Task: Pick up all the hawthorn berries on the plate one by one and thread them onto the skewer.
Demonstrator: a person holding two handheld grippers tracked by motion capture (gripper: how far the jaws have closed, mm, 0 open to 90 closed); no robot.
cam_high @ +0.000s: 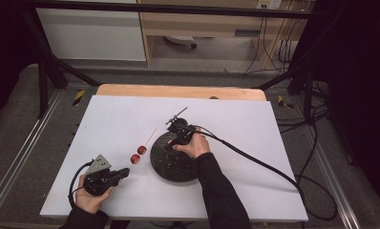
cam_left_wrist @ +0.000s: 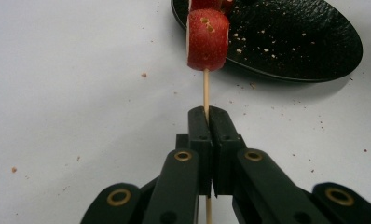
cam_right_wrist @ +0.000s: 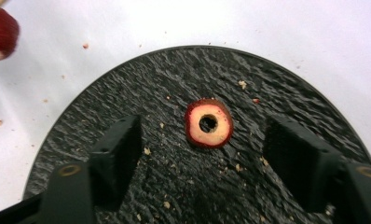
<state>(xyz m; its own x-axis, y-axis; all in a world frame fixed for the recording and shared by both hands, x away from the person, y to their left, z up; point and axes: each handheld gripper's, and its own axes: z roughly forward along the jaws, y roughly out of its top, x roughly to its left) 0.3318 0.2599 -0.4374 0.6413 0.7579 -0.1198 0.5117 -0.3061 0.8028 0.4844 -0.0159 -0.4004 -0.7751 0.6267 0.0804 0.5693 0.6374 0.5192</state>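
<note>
Two grippers are at work, seen from three cameras in turn. From the high view, my left gripper (cam_high: 122, 172) sits near the front left of the white table (cam_high: 111, 119), holding a thin wooden skewer (cam_high: 150, 137) whose long axis runs away from me and to the right, with two red fruit slices (cam_high: 138, 154) threaded on it; my right gripper (cam_high: 174, 138) hovers over the round black textured plate (cam_high: 171, 167) just right of the skewer, so the right hand is clearly the nearer one to the plate. From the left gripper view, the jaws are pressed together on the skewer (cam_left_wrist: 205, 93), which points straight ahead, a red slice (cam_left_wrist: 208, 39) sitting partway up it beside the plate's rim (cam_left_wrist: 305, 77). From the right gripper view, the jaws stand apart, not touching anything, and a loose red-skinned, pale-fleshed fruit ring with a hole in its centre (cam_right_wrist: 208, 123) lies flat on the plate (cam_right_wrist: 127, 88), ahead of and between the two pads (cam_right_wrist: 120, 149), slightly toward the right one. I judge the next move is a short advance, then closing on the ring.
</note>
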